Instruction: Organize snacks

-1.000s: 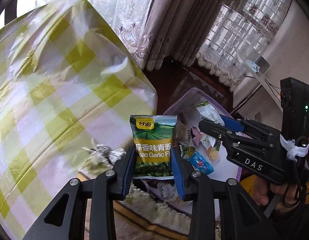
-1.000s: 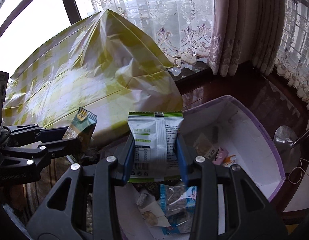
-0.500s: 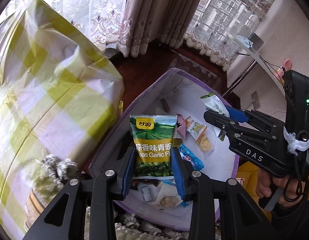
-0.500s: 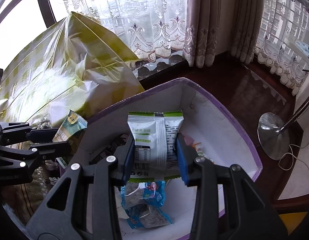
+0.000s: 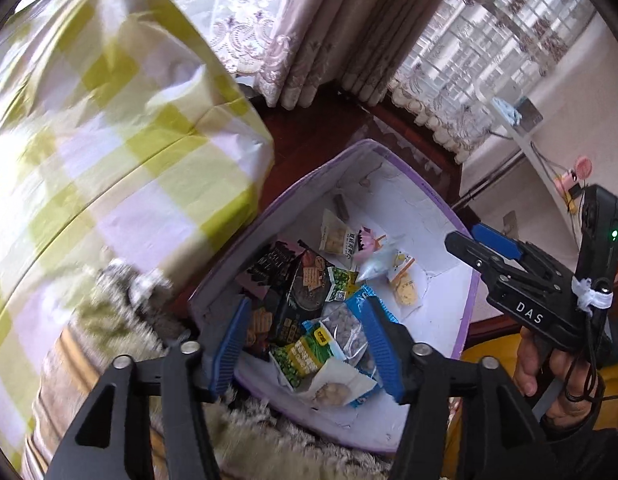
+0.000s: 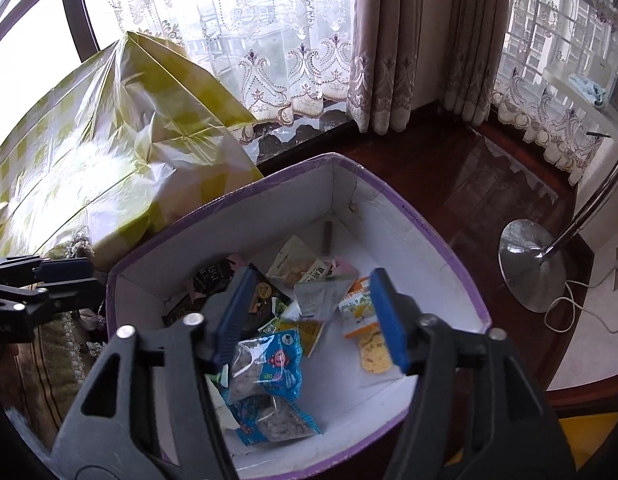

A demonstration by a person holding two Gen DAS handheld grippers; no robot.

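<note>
Checked yellow-and-white plastic sheet (image 5: 109, 128) bulks at left, draped over something unseen. Beside it, purple-rimmed white box (image 6: 389, 208) sits on dark wood floor (image 6: 449, 160); snack packets heaped inside. Left gripper (image 5: 305, 344) above the near corner of the box: fingers have just been opening, now released; green pea packet (image 5: 303, 358) lies loose below them, on the heap. Right gripper (image 6: 309, 320): fingers likewise just opened, nothing grasped; white-backed packet (image 6: 319, 294) blurred between them, over the box.
</note>
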